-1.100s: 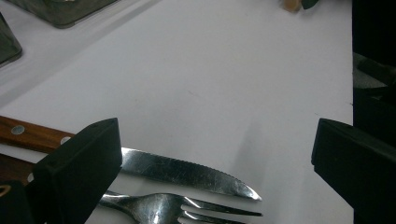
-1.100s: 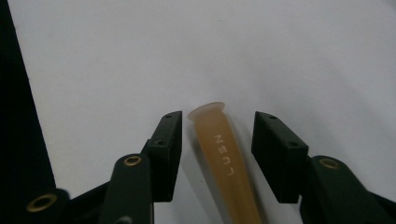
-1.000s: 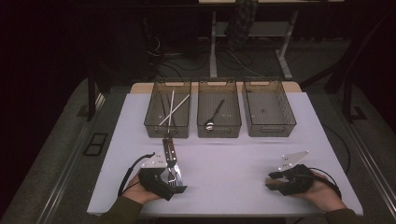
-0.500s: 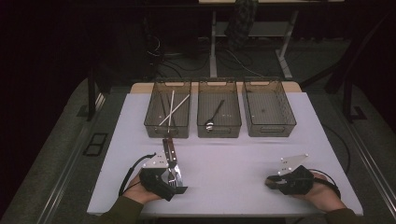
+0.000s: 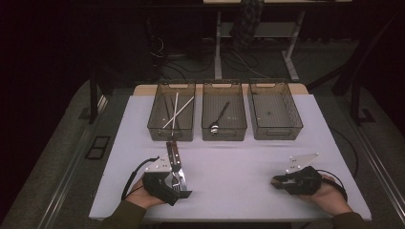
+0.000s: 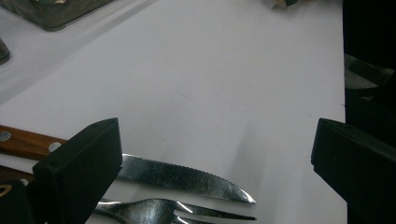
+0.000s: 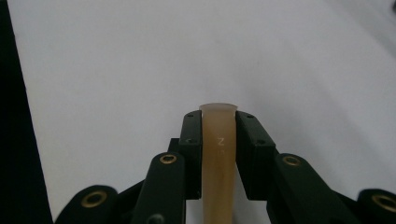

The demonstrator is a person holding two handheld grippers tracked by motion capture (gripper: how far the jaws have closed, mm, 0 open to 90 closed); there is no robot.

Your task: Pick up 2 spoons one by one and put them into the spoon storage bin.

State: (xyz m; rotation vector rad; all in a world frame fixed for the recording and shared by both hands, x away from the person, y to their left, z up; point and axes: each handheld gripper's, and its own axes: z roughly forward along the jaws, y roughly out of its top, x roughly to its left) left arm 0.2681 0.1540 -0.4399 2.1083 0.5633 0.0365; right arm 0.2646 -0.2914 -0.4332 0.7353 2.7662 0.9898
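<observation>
Our right gripper (image 7: 218, 140) clamps a stiff, light tan handle (image 7: 217, 163); our left gripper (image 6: 210, 163) stands open over a slippery knife (image 6: 187, 177), best gripped by its wooden handle.

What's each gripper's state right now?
Left gripper: open, over the knife and fork.
Right gripper: shut on a tan handle-like piece.

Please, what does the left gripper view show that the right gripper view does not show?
Left gripper view: the left tool, jaws wide open, with a serrated knife with a wooden handle and a fork lying by one jaw, and a bin corner far off. Right gripper view: the right tool, whose jaws have just been closing, pressed on a tan strip between them. Shared: the white table.
</observation>
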